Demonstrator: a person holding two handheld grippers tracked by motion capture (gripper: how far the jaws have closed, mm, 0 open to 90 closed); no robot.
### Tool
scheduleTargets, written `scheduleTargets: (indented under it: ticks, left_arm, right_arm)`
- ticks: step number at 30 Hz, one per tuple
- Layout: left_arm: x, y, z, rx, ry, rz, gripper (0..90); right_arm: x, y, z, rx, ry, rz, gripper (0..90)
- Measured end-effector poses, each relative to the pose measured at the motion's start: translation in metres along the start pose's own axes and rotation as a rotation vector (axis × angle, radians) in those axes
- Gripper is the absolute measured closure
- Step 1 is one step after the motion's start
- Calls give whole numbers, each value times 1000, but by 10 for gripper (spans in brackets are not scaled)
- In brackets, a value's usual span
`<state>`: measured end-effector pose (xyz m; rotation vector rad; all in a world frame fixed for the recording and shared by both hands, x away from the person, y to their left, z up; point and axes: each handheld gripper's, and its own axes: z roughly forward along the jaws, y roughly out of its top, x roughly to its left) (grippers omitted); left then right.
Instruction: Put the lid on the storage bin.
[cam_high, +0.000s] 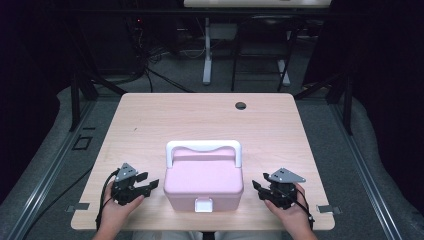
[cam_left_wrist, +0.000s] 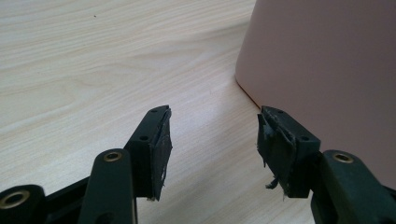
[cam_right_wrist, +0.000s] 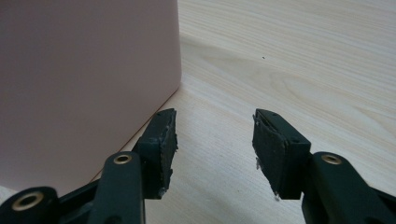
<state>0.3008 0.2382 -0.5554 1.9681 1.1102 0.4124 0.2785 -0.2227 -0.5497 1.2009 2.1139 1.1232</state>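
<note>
- The pink box (cam_high: 204, 181) sits low in the middle of the high view, on the near part of the table (cam_high: 150, 125) — a smooth matte plastic case with rounded corners and walls that taper slightly downward.
- A white handle (cam_high: 203, 147), flat and squared at its ends, arches over the back of the lid; a small white latch (cam_high: 203, 204) is on the front wall.
- The table is pale wood-grain laminate with rounded corners and a dark round cable hole (cam_high: 241, 105) toward its far edge.
- The left gripper (cam_high: 148, 182) lies at the lower left, just beside the box's left wall, jaws apart with nothing between them.
- In the left gripper view, its black pads (cam_left_wrist: 161, 149) look worn and frayed at the edges; the box wall fills the upper right.
- The right gripper (cam_high: 256, 189) lies at the lower right, near the box's right wall, jaws likewise apart and empty.
- In the right gripper view, the box's rounded corner (cam_right_wrist: 175, 84) stands at the upper left, bare grain between the jaws.
</note>
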Motion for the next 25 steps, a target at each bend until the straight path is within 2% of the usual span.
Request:
scheduleTargets:
  ticks: [4, 16, 25]
  left_arm:
    - [-1, -1, 1, 9, 0, 10, 445]
    - [1, -2, 2, 3, 2, 9, 443]
    - [-2, -1, 5, 9, -7, 59, 425]
  right_arm:
    - [1, 0, 4, 12, 0, -15, 487]
    - [-1, -1, 3, 7, -2, 0, 479]
    - [-4, -2, 3, 10, -6, 12, 462]
